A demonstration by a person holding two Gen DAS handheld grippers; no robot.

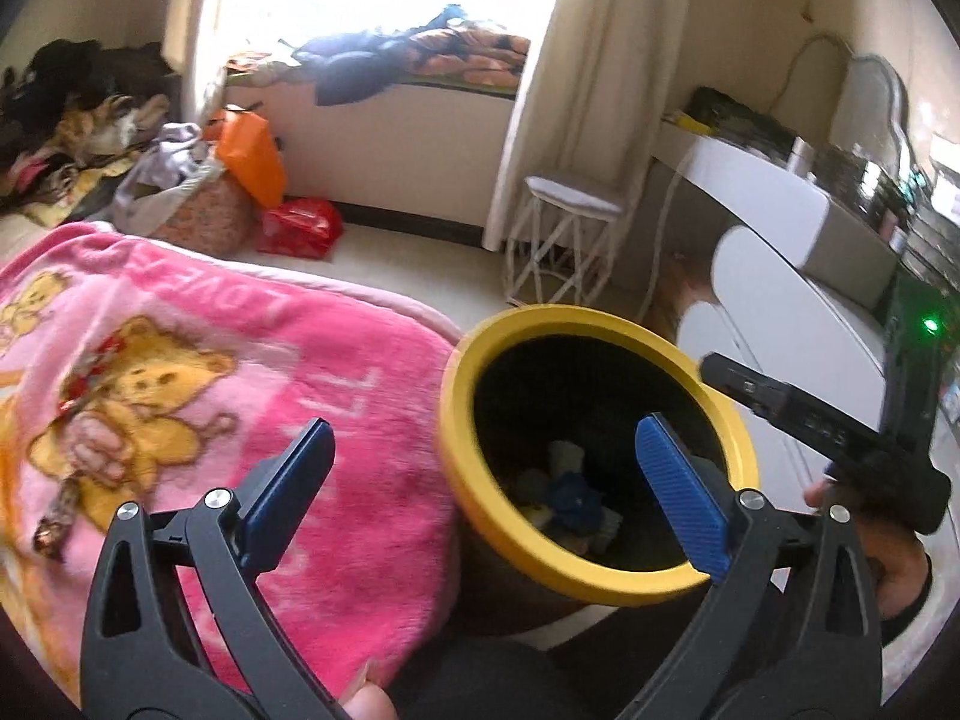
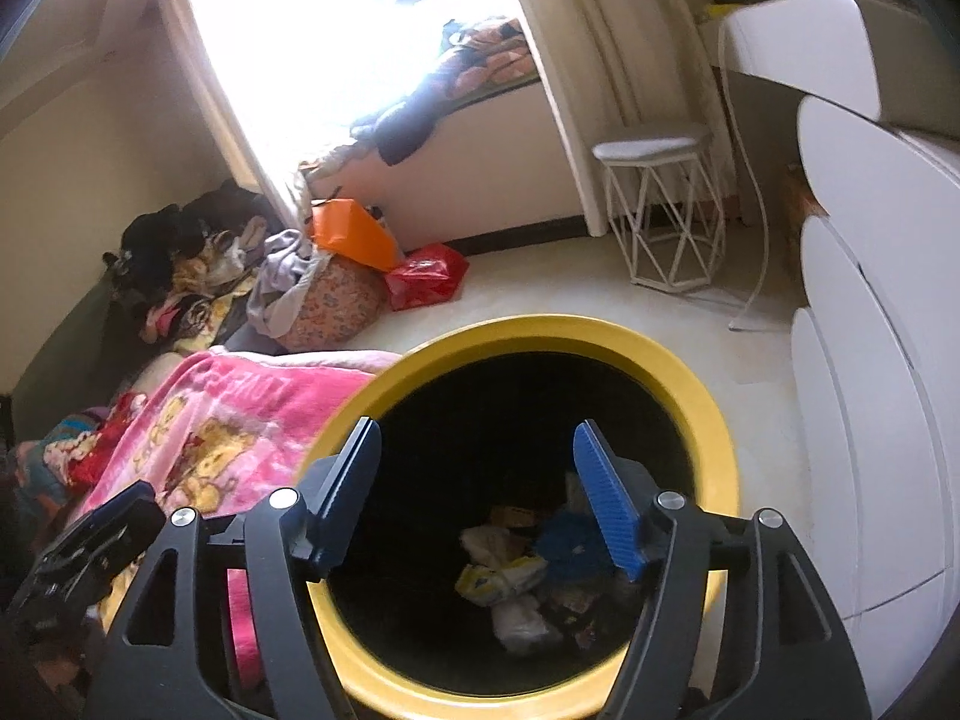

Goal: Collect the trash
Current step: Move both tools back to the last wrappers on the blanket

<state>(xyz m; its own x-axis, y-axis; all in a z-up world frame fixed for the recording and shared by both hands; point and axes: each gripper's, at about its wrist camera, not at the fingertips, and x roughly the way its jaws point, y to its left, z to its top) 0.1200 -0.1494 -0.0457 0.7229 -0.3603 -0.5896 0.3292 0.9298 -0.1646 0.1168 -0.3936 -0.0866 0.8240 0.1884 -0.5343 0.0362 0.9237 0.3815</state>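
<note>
A bin with a yellow rim (image 1: 576,317) and a black inside stands on the floor beside the bed. At its bottom lies crumpled trash (image 2: 510,582): white and yellow wrappers and a blue piece (image 1: 573,498). My left gripper (image 1: 486,438) is open and empty, one finger over the pink blanket and the other over the bin's mouth. In the right wrist view the bin's rim (image 2: 540,329) fills the middle, and my right gripper (image 2: 477,438) hangs open and empty above the opening. A brownish scrap (image 1: 57,519) lies on the blanket at the left.
The pink bear blanket (image 1: 252,360) covers the bed left of the bin. A white wire stool (image 2: 660,210) and white cabinet (image 2: 870,360) stand on the right. An orange bag (image 1: 252,156), a red bag (image 1: 300,228) and piled clothes (image 2: 198,276) sit by the window bench.
</note>
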